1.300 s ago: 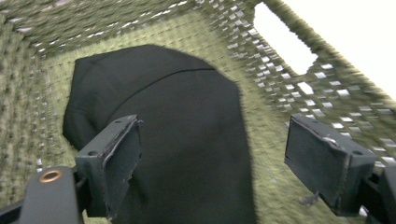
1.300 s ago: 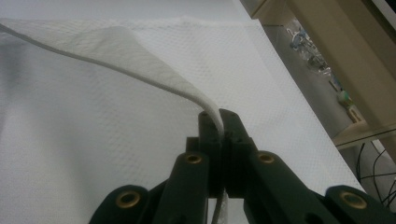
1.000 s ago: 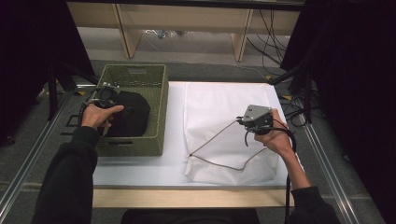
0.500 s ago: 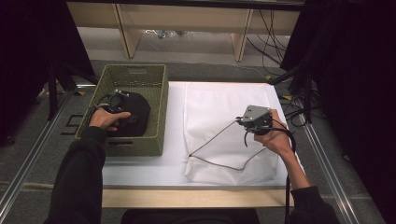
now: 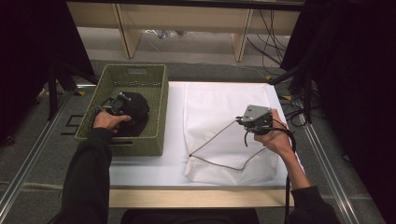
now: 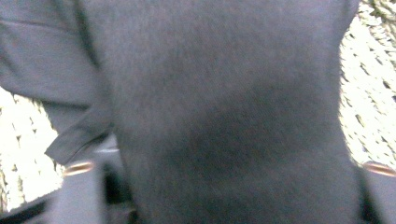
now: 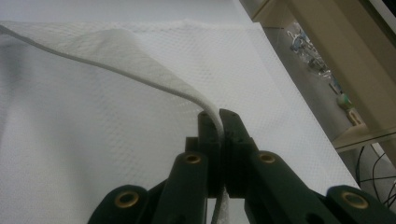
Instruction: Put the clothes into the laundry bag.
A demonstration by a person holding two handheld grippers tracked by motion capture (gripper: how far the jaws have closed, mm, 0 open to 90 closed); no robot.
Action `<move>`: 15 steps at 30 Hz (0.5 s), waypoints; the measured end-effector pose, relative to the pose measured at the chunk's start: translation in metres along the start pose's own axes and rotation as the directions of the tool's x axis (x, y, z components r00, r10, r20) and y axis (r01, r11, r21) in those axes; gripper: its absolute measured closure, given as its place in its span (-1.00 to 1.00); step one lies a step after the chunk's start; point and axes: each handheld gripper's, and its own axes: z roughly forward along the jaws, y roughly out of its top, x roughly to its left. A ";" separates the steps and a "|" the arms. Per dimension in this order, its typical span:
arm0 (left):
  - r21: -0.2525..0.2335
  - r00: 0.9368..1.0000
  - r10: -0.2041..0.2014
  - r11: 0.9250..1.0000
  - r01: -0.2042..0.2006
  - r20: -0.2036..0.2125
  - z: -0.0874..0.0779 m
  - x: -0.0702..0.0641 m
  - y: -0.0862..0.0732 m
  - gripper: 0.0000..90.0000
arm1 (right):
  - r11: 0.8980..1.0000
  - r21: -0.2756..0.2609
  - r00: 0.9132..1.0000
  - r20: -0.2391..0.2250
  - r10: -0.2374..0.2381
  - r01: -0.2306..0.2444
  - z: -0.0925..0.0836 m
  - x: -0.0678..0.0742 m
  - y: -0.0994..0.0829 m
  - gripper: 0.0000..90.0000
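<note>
White-covered surface (image 5: 173,158), green basket at left, laundry bag held open at right.

Dark garment (image 5: 133,109) lies in the woven basket (image 5: 156,93); the left gripper (image 5: 114,103) presses into it, fingers just closing around the cloth. The right gripper (image 5: 252,122) has its fingers clamped on the white mesh bag's (image 5: 219,107) rim, lifting it. Next, I judge: lift the garment towards the bag mouth.

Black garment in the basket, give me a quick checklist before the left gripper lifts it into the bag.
1. Black garment lies inside the green basket: ok.
2. Left gripper is down on the garment: ok.
3. Left jaws, just closing, clamped on the cloth: cannot tell, the left gripper view is blurred.
4. Right gripper shut on the white bag's rim: ok.
5. White bag mouth held up and open: ok.
</note>
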 end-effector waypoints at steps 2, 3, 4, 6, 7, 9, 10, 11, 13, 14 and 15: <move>-0.007 1.000 -0.013 1.000 0.013 0.002 -0.003 0.002 0.000 0.11 | 1.000 0.004 1.000 -0.003 -0.003 0.003 0.000 0.001 0.000 0.97; -0.007 1.000 -0.013 1.000 0.013 0.002 -0.003 0.002 0.000 0.14 | 1.000 0.004 1.000 -0.003 -0.003 0.003 0.000 0.001 0.000 0.97; -0.009 1.000 -0.012 1.000 0.012 0.001 -0.004 0.003 0.000 0.14 | 1.000 -0.006 1.000 -0.005 -0.027 0.027 0.001 -0.001 0.000 0.97; -0.015 1.000 -0.012 1.000 0.012 -0.006 -0.006 0.003 0.001 0.18 | 1.000 0.003 1.000 -0.012 -0.018 0.018 0.002 -0.001 -0.001 0.97; -0.024 1.000 -0.011 1.000 0.010 -0.009 -0.009 0.003 0.002 0.19 | 1.000 0.002 1.000 -0.006 -0.024 0.024 0.002 -0.001 -0.001 0.97; -0.040 1.000 -0.015 0.999 0.015 -0.002 -0.012 0.004 0.003 0.19 | 1.000 0.002 1.000 -0.007 -0.024 0.024 0.002 -0.001 -0.001 0.97; -0.055 0.999 -0.038 0.998 0.038 0.012 -0.016 0.004 0.003 0.20 | 1.000 0.000 1.000 -0.008 -0.021 0.021 0.002 -0.002 -0.002 0.97; -0.068 0.999 -0.044 0.997 0.045 0.014 -0.018 0.006 0.003 0.20 | 1.000 0.003 1.000 -0.012 -0.010 0.010 0.002 -0.001 -0.001 0.97; -0.073 0.999 -0.043 0.996 0.043 0.009 -0.021 0.007 0.003 0.20 | 1.000 0.005 1.000 -0.011 -0.009 0.009 0.002 -0.001 -0.001 0.97; -0.084 0.998 -0.057 0.995 0.058 0.017 -0.024 0.007 0.004 0.20 | 1.000 0.002 1.000 -0.010 -0.024 0.024 0.002 -0.001 -0.002 0.97; -0.072 0.998 -0.052 0.996 0.054 0.021 -0.028 0.008 0.006 0.20 | 1.000 -0.001 1.000 -0.008 -0.028 0.028 0.003 -0.002 -0.002 0.97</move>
